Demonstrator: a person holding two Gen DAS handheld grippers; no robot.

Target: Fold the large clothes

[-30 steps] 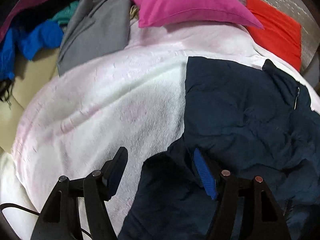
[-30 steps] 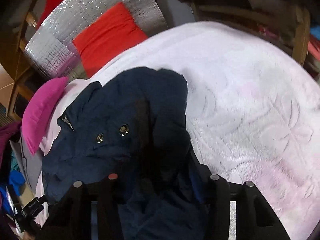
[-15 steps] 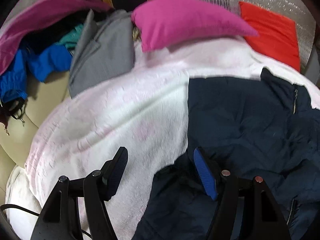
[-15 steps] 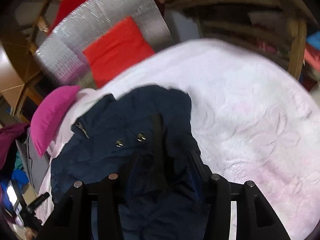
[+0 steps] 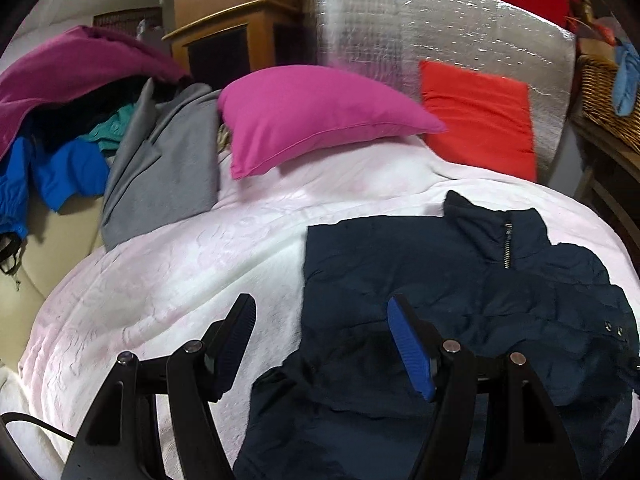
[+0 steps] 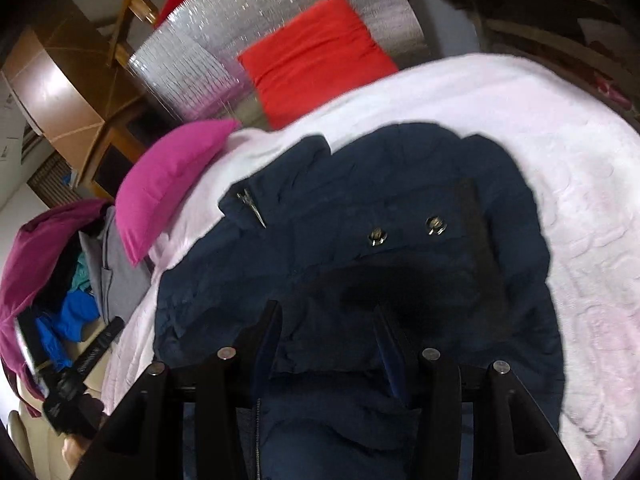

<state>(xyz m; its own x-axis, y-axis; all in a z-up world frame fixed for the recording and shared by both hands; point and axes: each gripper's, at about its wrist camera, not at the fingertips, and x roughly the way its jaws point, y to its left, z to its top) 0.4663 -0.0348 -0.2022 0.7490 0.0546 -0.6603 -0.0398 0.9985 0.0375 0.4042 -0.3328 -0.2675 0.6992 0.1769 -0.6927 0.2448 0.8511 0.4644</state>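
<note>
My left tongs [image 5: 320,330] are open above the jacket [image 5: 460,280] edge, holding nothing. My right tongs [image 6: 328,332] are open too, over its middle. The jacket lies on the blanket [image 5: 180,272], near a pink pillow [image 5: 312,116].

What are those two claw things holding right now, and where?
Nothing. The left gripper and the right gripper both stand open above the navy jacket, which lies on the blanket.

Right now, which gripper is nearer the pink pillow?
Left. The left gripper straddles the navy jacket's left edge, on the pink pillow's side. The right gripper hangs over the jacket's middle, farther off.
</note>
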